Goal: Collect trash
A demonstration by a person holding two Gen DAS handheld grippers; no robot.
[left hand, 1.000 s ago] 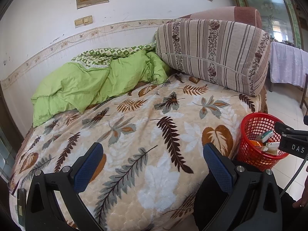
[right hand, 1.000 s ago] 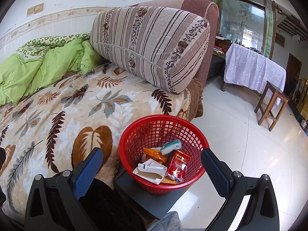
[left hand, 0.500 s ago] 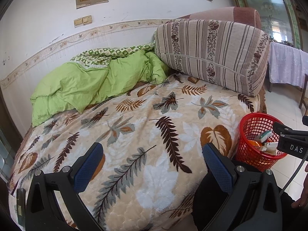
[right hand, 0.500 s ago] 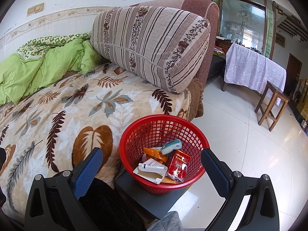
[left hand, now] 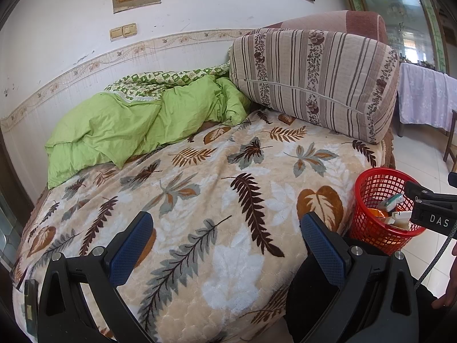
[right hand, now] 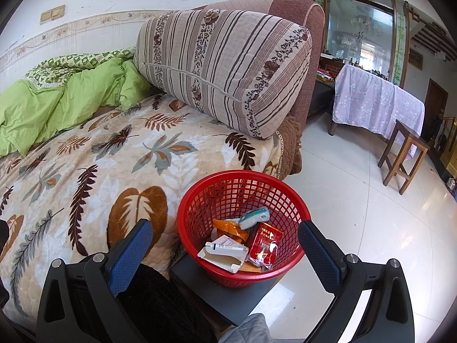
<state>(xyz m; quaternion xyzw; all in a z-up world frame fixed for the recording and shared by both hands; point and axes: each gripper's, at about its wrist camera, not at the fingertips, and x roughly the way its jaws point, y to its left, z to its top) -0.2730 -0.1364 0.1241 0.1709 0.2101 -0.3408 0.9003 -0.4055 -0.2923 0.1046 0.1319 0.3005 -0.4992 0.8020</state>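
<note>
Trash in a red plastic mesh basket (left hand: 380,208) sits beside the leaf-patterned bed blanket (left hand: 200,188) at right in the left wrist view; the left gripper (left hand: 225,245) hovers above the blanket, jaws wide, empty. From the right wrist, the right gripper (right hand: 225,254), also wide and empty, frames the basket holding a red packet (right hand: 264,243) and white tube (right hand: 225,248).

basket (right hand: 242,197): 1 beside bed | bolster (right hand: 222,68): 1 on bed | quilt (left hand: 128,123): 1 on bed | stool (right hand: 402,154): 1 beyond basket | grippers: 2
</note>
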